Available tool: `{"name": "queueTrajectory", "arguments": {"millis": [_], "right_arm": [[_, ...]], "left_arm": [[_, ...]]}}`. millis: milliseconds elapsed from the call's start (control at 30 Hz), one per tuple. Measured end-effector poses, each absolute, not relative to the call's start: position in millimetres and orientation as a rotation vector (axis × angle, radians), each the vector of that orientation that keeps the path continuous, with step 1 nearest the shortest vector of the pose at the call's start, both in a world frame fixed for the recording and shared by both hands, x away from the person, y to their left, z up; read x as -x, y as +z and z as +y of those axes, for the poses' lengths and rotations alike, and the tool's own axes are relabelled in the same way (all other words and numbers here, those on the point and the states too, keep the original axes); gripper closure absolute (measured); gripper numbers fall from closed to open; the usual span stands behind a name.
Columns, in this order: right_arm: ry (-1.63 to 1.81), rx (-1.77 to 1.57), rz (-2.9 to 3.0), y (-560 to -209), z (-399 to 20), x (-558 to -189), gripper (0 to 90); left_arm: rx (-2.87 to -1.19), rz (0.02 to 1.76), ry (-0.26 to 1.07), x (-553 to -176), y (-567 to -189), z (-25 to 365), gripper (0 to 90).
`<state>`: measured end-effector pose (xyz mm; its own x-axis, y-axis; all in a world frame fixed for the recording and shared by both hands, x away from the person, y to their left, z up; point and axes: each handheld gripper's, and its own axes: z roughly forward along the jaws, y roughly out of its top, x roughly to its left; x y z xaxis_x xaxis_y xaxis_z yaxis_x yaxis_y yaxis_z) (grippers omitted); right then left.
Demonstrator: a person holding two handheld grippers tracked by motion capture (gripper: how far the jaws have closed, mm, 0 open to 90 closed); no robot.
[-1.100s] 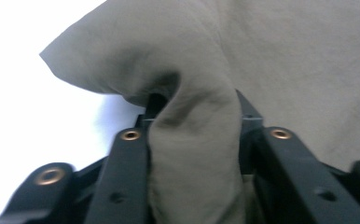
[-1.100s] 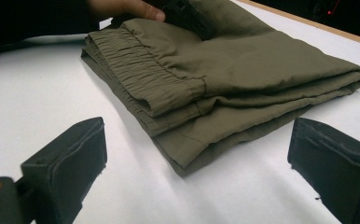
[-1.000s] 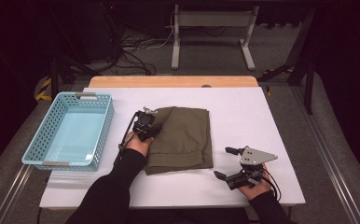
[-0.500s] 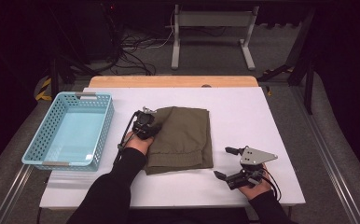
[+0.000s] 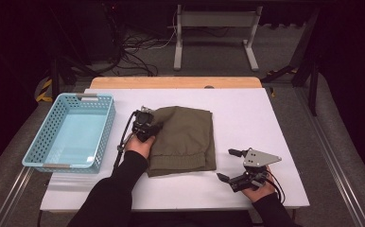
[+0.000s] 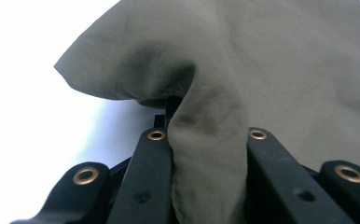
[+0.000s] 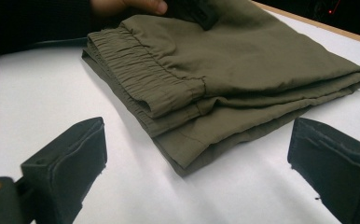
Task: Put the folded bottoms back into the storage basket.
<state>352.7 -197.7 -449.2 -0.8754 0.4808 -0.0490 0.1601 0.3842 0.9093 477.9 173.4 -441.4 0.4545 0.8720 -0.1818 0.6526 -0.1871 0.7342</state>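
On white table (image 5: 284, 142) — folded olive trousers (image 5: 185, 142)

Olive-green woven cloth in the folded trousers (image 5: 185, 137), matt, soft, lightly creased; gathered elastic ribbing along the waistband (image 7: 145, 79), rougher than the rest. A pinched fold of the same cloth (image 6: 206, 154) between black bars, matt plastic with brass-coloured metal eyelets (image 6: 156, 135), on the left tongs (image 5: 145, 124). On the right tongs (image 5: 229, 165), blocky black pads (image 7: 68, 158), dull and slightly grainy like rubber or foam; a grey plate (image 5: 262, 157) of flat, matt metal on top. Smooth white tabletop (image 5: 247, 118), faint sheen, with a pale wooden edge (image 5: 171, 82) at the far side. Light-blue plastic basket (image 5: 106, 123), perforated walls, slightly glossy.
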Motion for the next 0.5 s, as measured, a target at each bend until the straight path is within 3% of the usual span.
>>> {"name": "queueTrajectory", "arguments": {"millis": [500], "right_arm": [[1.488, -0.558, 2.341, -449, -198, -353, 5.3]], "left_arm": [[-1.816, 1.135, 0.409, -456, -407, 171, 81.0]]}}
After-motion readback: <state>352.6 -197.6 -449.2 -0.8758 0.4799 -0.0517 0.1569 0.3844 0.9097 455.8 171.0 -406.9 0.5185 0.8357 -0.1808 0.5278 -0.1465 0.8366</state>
